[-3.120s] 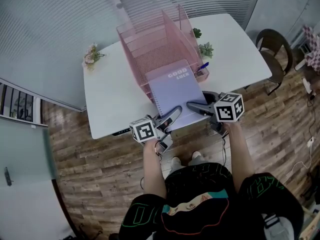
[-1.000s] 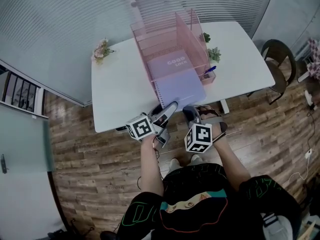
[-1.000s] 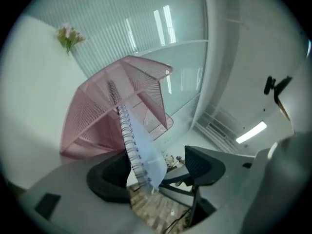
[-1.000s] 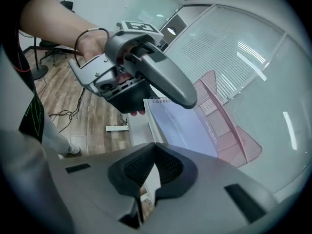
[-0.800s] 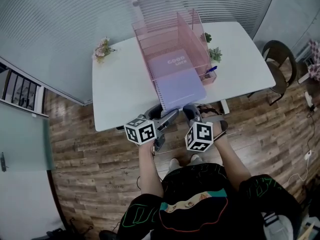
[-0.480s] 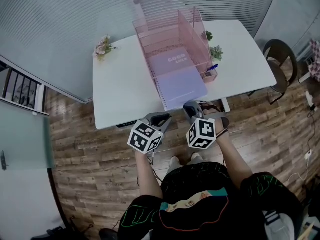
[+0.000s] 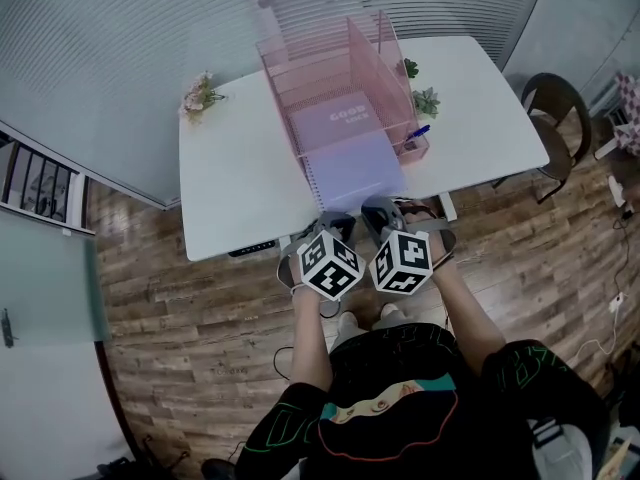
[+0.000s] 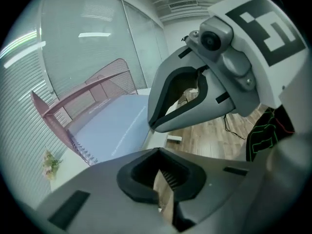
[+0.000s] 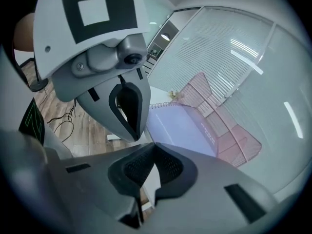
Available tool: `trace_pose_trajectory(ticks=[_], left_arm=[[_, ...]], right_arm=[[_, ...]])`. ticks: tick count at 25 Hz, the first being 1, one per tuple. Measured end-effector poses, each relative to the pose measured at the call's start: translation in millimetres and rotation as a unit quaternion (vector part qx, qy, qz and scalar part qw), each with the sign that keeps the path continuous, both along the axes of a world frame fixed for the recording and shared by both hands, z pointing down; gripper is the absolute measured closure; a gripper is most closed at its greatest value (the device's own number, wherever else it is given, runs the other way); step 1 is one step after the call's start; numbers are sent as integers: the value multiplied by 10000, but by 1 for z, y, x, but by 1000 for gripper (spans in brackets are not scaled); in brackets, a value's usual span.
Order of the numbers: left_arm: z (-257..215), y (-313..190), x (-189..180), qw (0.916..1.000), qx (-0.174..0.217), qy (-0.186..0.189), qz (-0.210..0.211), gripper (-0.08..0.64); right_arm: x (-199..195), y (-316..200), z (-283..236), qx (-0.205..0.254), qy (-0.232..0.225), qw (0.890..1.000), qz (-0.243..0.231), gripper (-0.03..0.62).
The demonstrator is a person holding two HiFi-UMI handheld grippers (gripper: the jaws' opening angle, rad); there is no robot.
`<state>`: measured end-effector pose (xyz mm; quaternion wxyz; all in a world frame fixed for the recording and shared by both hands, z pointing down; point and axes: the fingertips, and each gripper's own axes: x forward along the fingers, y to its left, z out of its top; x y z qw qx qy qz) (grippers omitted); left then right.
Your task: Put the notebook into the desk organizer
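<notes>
Starting at the table's far left edge, a small bunch of flowers lies well clear of the work.

Your left gripper hangs just off the near edge, around the middle. Its jaws are clenched on nothing: the pads meet, with only floor and table edge behind them.

The notebook lies flat on the table ahead of it, spiral along its left side. Its far half, the part with the printed cover words, sits inside the bottom tray of the pink desk organizer. That organizer stands at the middle of the far edge. The near half of the notebook sticks out of the tray's mouth and reaches close to the near edge.

Your right gripper sits just beside the left one, also off the near edge. It too is closed and empty, touching nothing.

A blue pen stands in the organizer's right-hand compartment. Two small plants sit beyond it toward the far right.

I'd say you're past the main step, since the notebook is started into the tray and nothing holds it. What's left looks like a push on its near edge to seat it fully, if the tray is deep enough, which I can't tell from here.
</notes>
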<state>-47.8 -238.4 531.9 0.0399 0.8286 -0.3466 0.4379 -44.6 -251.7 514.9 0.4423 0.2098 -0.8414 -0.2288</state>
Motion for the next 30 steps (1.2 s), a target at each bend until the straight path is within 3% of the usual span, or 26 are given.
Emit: trace_pose_trajectory(ticks=[2,6,10,15,17,20,24,27,30], left_arm=[[0,-4,-1,10000,25,-53,-51,563],[-4,-16,-10,9978,338,-547,-149,563],[-5,-18,-7,9982,317,-510,-95,561],[-8,-20,-5,9976,448,-521,-80,561],[-3,-13,-7,9977,229,-633,12,561],[12,-4,-14,9937,-102,-1107,167,561],[14,-13,-25,9889,142,-1481,-67,561],[8,-17,-21,9884,439,-1444,-153,561],[-4,-26,-30,9827,851,-1610,-337,560]], right_arm=[[4,-3,0,-9,13,10000,29,589],[9,9,17,-421,258,9985,-255,589],[9,9,38,-585,504,9968,-216,589],[16,-14,40,-205,674,9973,203,589],[16,-18,37,-56,669,9973,290,589],[17,-19,33,72,607,9976,338,589],[18,-22,23,306,464,9975,431,589],[20,-29,14,523,349,9965,550,589],[16,-34,3,697,161,9957,592,589]])
